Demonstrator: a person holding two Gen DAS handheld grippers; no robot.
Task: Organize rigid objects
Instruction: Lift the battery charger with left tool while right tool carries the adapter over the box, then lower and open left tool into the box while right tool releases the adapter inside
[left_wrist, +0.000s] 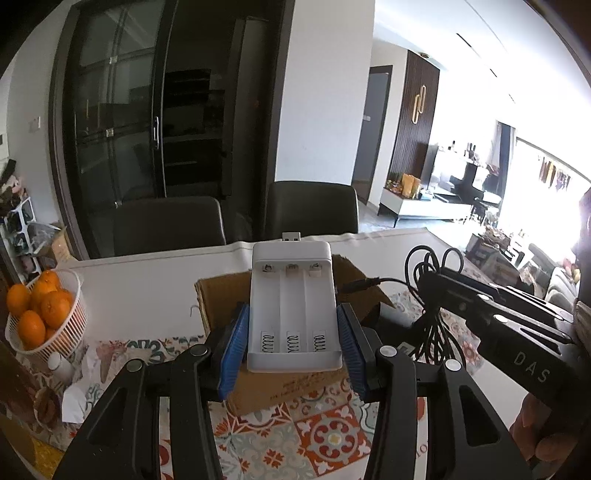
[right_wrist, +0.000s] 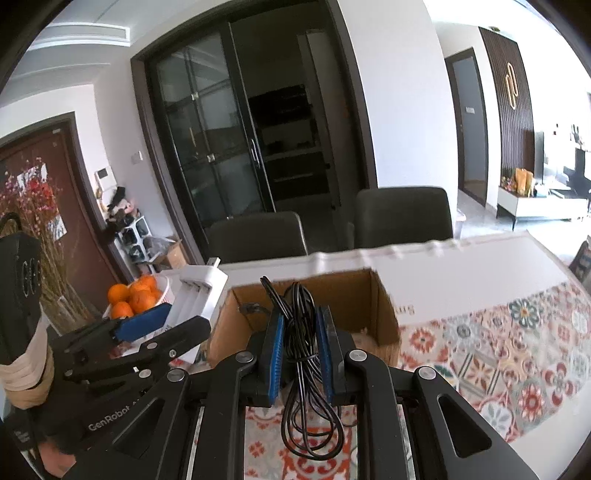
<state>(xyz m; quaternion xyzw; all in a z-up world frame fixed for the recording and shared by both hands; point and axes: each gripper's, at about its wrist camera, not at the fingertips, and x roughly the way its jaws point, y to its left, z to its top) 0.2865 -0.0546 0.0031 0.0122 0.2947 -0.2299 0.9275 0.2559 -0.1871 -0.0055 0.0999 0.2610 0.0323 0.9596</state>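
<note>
The battery charger (left_wrist: 293, 308) is smooth white plastic with metal springs. The cardboard box (right_wrist: 384, 314) looks matt and rough. The cable (right_wrist: 301, 343) is glossy black, the tablecloth (left_wrist: 325, 435) patterned and slightly shiny.

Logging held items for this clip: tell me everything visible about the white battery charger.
The white battery charger looks like smooth rigid plastic, a rectangular tray with three empty battery slots, coil springs at the near end and metal contacts at the far end. A USB plug sticks out of its far edge. The left gripper holds it by its long sides between blue pads, lifted, open face up, above the cardboard box. It also shows in the right wrist view.
</note>
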